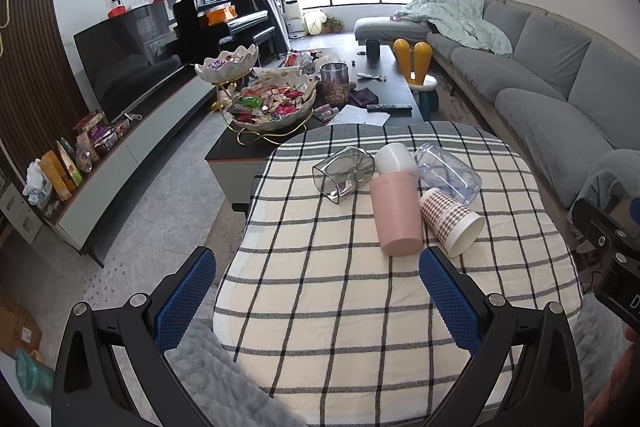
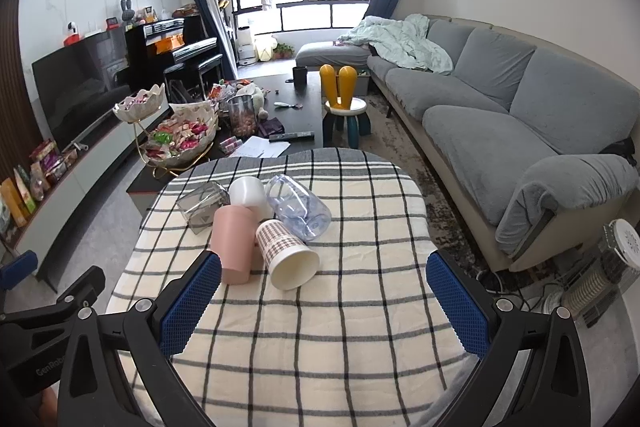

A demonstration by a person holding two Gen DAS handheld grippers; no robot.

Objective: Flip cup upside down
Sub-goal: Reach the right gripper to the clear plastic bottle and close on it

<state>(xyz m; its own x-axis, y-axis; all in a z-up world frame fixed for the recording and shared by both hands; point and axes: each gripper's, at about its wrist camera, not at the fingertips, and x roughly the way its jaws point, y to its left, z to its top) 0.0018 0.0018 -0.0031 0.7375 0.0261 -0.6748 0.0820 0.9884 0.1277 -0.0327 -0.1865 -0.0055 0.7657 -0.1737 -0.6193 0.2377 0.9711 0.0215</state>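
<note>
Several cups lie on their sides in a cluster on the checked cloth (image 1: pixel 340 307) (image 2: pixel 320 327): a pink cup (image 1: pixel 396 217) (image 2: pixel 232 243), a plaid paper cup (image 1: pixel 450 221) (image 2: pixel 286 253) with its mouth toward me, a white cup (image 1: pixel 394 157) (image 2: pixel 250 193), a clear bluish cup (image 1: pixel 448 173) (image 2: pixel 300 207) and a grey square glass (image 1: pixel 342 173) (image 2: pixel 202 207). My left gripper (image 1: pixel 318 297) is open and empty, just short of the pink cup. My right gripper (image 2: pixel 324 307) is open and empty, near the plaid cup.
Beyond the cloth stands a dark coffee table (image 1: pixel 392 59) with a snack bowl stand (image 1: pixel 268 103), a jar (image 1: pixel 334 83) and a remote. A grey sofa (image 2: pixel 500 107) runs along the right. A TV unit (image 1: pixel 120 155) lines the left. A heater (image 2: pixel 600 275) sits on the floor right.
</note>
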